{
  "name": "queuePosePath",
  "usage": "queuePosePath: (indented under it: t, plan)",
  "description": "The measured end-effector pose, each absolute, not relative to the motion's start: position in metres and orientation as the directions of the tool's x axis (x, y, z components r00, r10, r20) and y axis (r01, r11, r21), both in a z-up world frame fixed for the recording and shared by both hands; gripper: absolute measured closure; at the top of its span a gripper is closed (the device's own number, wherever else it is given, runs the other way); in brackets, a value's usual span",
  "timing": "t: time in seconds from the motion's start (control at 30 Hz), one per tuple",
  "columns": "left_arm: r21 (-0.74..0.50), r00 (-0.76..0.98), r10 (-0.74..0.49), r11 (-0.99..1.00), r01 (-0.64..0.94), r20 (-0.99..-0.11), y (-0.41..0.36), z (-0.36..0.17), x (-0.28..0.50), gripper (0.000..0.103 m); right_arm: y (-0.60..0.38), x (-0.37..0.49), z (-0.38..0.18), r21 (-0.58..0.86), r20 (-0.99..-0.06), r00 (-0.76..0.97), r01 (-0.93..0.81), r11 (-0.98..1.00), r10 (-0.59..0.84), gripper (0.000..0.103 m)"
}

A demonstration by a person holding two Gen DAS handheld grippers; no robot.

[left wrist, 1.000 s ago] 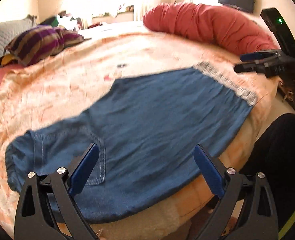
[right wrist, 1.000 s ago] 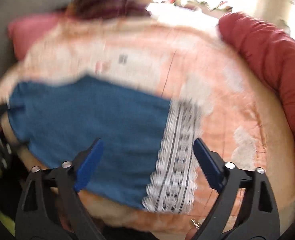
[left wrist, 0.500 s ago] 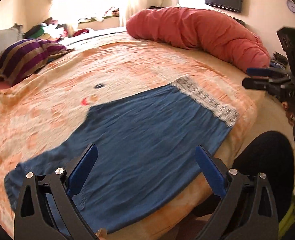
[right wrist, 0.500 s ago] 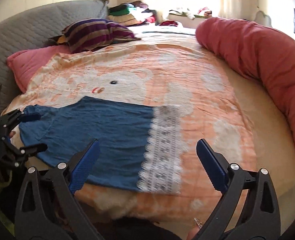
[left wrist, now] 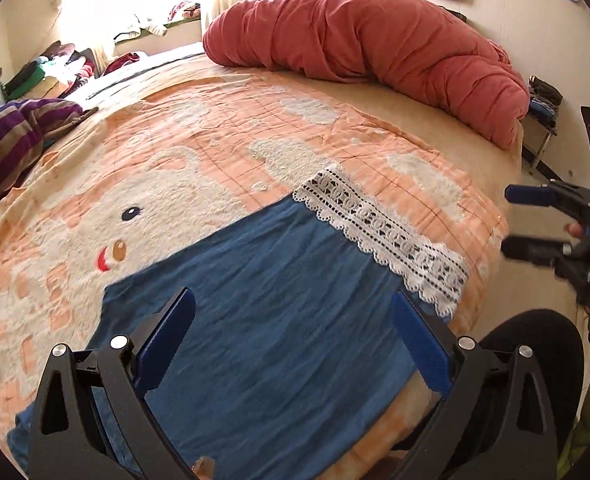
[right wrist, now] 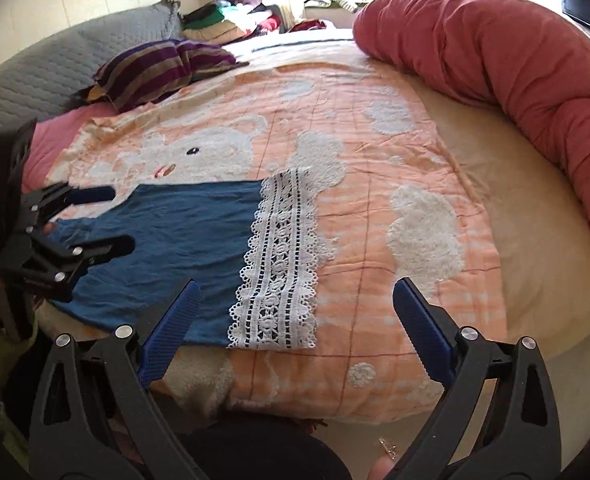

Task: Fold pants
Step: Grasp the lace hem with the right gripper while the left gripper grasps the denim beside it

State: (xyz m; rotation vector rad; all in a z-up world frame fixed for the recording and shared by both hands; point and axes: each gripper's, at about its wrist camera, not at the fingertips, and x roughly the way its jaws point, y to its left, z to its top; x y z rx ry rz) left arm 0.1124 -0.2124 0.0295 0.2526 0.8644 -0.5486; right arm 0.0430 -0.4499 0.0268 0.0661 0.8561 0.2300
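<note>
The blue pants point(left wrist: 279, 320) lie flat along the near edge of the bed point(right wrist: 415, 152), lace hem point(right wrist: 279, 264) rightward. Left gripper point(left wrist: 291, 336) and right gripper point(right wrist: 295, 320) hover spread, empty. Risk: a shallow pinch drops one layer, skewing the fold.

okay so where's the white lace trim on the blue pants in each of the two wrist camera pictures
Left wrist view: the lace trim runs diagonally right of centre, at the far end of the blue pants.
Right wrist view: it is a near-vertical band just left of centre, at the pants' right end.
Shared landmark: the rolled red duvet along the bed's far side.
</note>
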Motion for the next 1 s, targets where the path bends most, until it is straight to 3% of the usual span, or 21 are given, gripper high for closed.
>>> queuePosePath:
  t: [0.63, 0.77, 0.87, 0.97, 1.0]
  plan:
    - [-0.016, 0.462, -0.311, 0.843, 0.538, -0.83, -0.255, -0.011, 0.211, 0.006, -0.431, 0.101, -0.034, 0.224, -0.873, 0.36, -0.305, 0.925, 0.33, 0.013]
    - [-0.031, 0.453, -0.327, 0.836, 0.548, -0.829, -0.269, -0.022, 0.233, 0.006, -0.433, 0.106, -0.043, 0.283, -0.872, 0.313, -0.307, 0.909, 0.377, 0.022]
    - [-0.072, 0.416, -0.359, 0.822, 0.564, -0.836, -0.277, -0.029, 0.246, 0.006, -0.432, 0.108, -0.047, 0.3, -0.872, 0.292, -0.318, 0.899, 0.394, 0.039]
    - [-0.141, 0.339, -0.4, 0.798, 0.586, -0.852, -0.285, -0.043, 0.257, 0.01, -0.428, 0.107, -0.047, 0.301, -0.87, 0.286, -0.335, 0.893, 0.4, 0.042]
    - [-0.161, 0.313, -0.41, 0.79, 0.592, -0.857, -0.287, -0.047, 0.258, 0.029, -0.428, 0.107, -0.047, 0.301, -0.87, 0.286, -0.337, 0.892, 0.402, 0.042]
